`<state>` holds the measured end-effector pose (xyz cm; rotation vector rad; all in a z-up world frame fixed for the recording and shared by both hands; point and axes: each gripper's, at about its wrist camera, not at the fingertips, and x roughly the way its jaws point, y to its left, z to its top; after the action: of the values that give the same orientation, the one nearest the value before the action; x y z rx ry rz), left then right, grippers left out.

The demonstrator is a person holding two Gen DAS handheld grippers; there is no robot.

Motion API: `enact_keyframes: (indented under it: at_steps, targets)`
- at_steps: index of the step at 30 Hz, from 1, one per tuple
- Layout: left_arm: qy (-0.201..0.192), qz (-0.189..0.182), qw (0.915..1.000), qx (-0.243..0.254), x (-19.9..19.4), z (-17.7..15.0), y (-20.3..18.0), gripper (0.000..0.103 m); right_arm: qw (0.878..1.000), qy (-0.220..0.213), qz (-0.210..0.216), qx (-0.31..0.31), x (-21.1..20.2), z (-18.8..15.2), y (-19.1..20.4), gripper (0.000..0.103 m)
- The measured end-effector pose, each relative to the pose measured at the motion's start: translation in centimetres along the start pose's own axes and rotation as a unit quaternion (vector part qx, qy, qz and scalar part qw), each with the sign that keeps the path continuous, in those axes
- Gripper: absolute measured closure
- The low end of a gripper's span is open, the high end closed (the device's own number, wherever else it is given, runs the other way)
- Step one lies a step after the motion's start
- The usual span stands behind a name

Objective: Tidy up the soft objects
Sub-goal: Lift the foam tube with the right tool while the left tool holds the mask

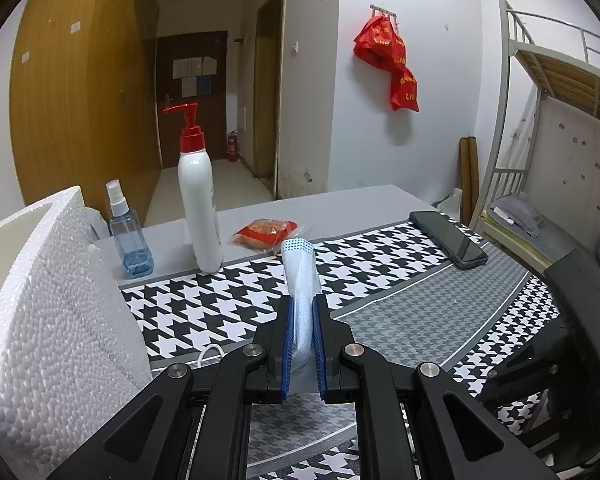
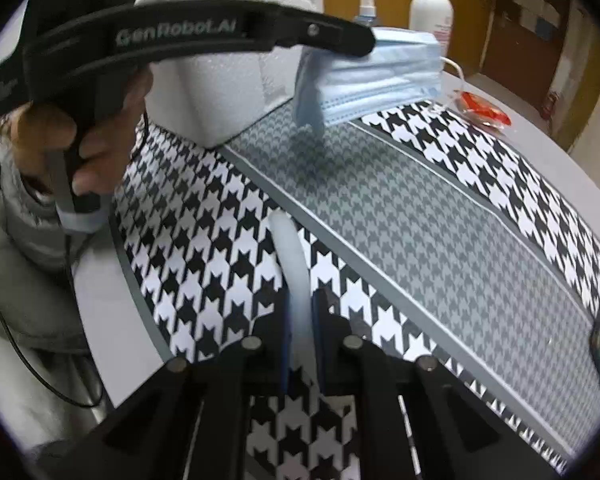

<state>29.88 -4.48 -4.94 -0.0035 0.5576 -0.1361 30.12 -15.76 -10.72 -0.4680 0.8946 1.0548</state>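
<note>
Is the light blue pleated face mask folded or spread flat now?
Folded: the light blue pleated face mask hangs doubled over from the left gripper, layers pressed between its blue pads.

A: Left wrist view?
B: Mounted behind the left fingers (image 1: 290, 332), low over the worktop (image 1: 340, 204), facing across it toward the far wall and hallway.

A: Right wrist view?
B: Behind the right fingers (image 2: 320, 320), pitched steeply down, close to the patterned cloth (image 2: 420, 216).

A: Overlap?
B: Both show the cloth (image 1: 412, 300), mask (image 1: 300, 276) (image 2: 380, 76), foam box (image 1: 52, 300) (image 2: 220, 80), pump bottle (image 1: 198, 192) (image 2: 430, 8) and spray bottle (image 1: 126, 232) (image 2: 366, 6).
</note>
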Motion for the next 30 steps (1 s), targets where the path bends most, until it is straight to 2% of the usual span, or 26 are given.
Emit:
enact_keyframes:
  at_steps: [6, 13, 17, 25, 30]
  targets:
    - [-0.006, -0.006, 1.0000, 0.003, -0.3, 0.0, -0.2, 0.093, 0.998, -0.025, -0.016, 0.052, -1.3, -0.2, -0.7, 0.090]
    - [-0.012, -0.014, 0.9998, 0.009, -0.7, 0.0, -0.4, 0.093, 0.991, -0.064, -0.039, 0.107, -4.1, -2.7, -0.2, 0.090]
    - [-0.009, -0.024, 0.9996, 0.008, -0.7, -0.2, -0.7, 0.093, 0.984, -0.089, -0.055, 0.145, -5.1, -2.7, 0.3, 0.090]
    - [-0.014, -0.029, 0.9991, 0.027, -2.0, -0.2, -1.7, 0.093, 0.960, -0.128, -0.133, 0.208, -6.1, -3.3, 1.5, 0.090]
    - [-0.017, -0.026, 0.9992, 0.025, -3.4, -0.4, -1.8, 0.093, 0.954, -0.144, -0.140, 0.221, -7.1, -4.4, 2.4, 0.090]
